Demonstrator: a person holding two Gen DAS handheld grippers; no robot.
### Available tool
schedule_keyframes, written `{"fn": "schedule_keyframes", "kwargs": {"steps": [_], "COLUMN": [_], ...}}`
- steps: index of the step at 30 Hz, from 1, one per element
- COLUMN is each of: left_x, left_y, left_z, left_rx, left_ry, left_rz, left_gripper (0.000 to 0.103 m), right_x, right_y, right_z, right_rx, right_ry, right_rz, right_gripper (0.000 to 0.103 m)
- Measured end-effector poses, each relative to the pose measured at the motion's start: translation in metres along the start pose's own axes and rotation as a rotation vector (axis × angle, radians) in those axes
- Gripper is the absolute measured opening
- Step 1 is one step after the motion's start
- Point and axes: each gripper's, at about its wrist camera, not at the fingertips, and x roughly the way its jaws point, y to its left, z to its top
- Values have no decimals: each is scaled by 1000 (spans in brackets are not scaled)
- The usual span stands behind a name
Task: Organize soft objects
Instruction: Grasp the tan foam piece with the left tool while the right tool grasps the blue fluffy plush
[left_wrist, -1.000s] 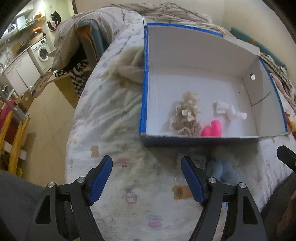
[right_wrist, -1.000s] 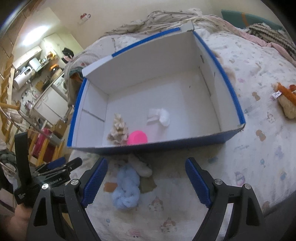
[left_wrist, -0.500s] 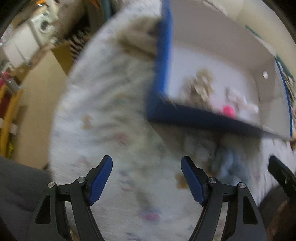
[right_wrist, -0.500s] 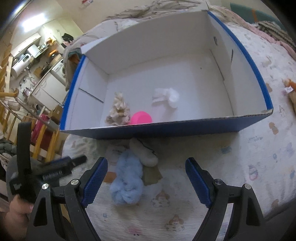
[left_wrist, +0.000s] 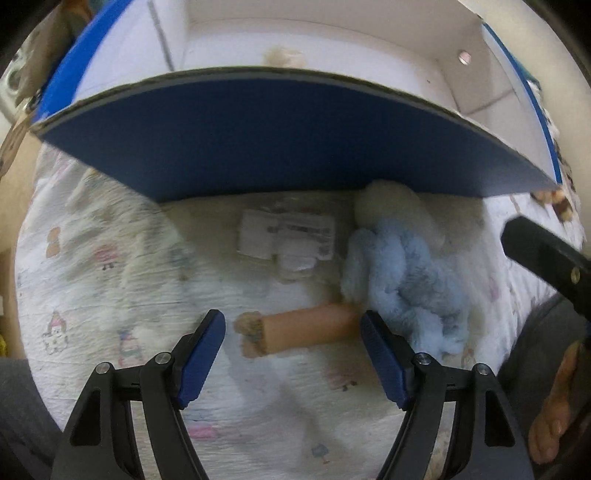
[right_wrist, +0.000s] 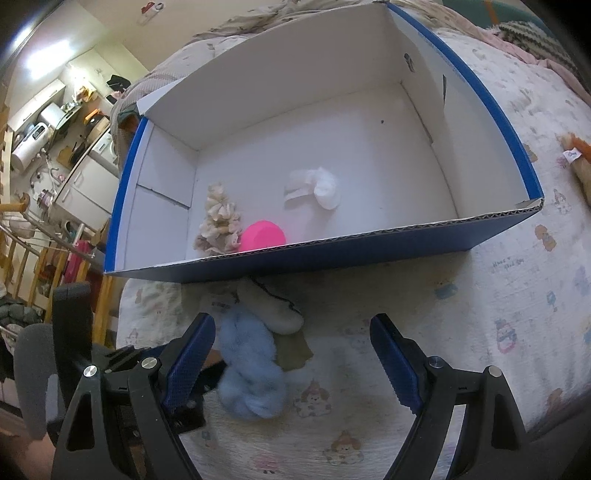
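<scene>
A blue cardboard box (right_wrist: 369, 254) with a white inside stands on the bed. In it lie a beige tufted toy (right_wrist: 219, 221), a pink soft piece (right_wrist: 263, 236) and a white plush (right_wrist: 317, 186). In front of the box a fluffy light-blue toy (left_wrist: 406, 280) lies against a cream plush (left_wrist: 391, 206); it also shows in the right wrist view (right_wrist: 251, 369). A tan soft limb (left_wrist: 299, 328) sticks out from it. My left gripper (left_wrist: 291, 354) is open and low over the tan limb. My right gripper (right_wrist: 291, 365) is open just in front of the blue toy.
White tags (left_wrist: 288, 236) lie on the printed bedsheet (right_wrist: 517, 314) by the box wall. An orange plush (right_wrist: 578, 162) lies at the far right of the bed. The bed's left edge drops to a floor with kitchen units (right_wrist: 85, 177).
My left gripper has swung right and dropped close to the sheet, now framing the tan limb beside the blue toy. My right gripper has moved forward a little toward the box.
</scene>
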Motion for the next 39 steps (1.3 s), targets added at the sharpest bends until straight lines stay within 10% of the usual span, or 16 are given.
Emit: {"fn": "schedule_keyframes", "kwargs": {"steps": [3,11,24,28,35,39], "left_x": [5,9,-27,-32,-40,-36], "left_y": [-9,-5,35,36,50,47], "left_z": [0,4,4,5,-3,-1], "left_rx": [41,44,-90,-93,-116,-130], "left_ry": [8,12,-55,-63,-73,-76], "left_rz": [26,11,56,71,76,68], "left_gripper": [71,11,9,9,9,9], "right_x": [1,3,18,39,76,77], "right_y": [0,0,9,33,60,72], "right_z": [1,2,-10,-18,-24,-27], "right_rx": [-1,-3,-2,-67,-119,-188], "right_ry": [3,9,134,198,241,198], "right_rz": [1,0,128,117,42,6], "right_gripper": [91,91,82,59,58,28]}}
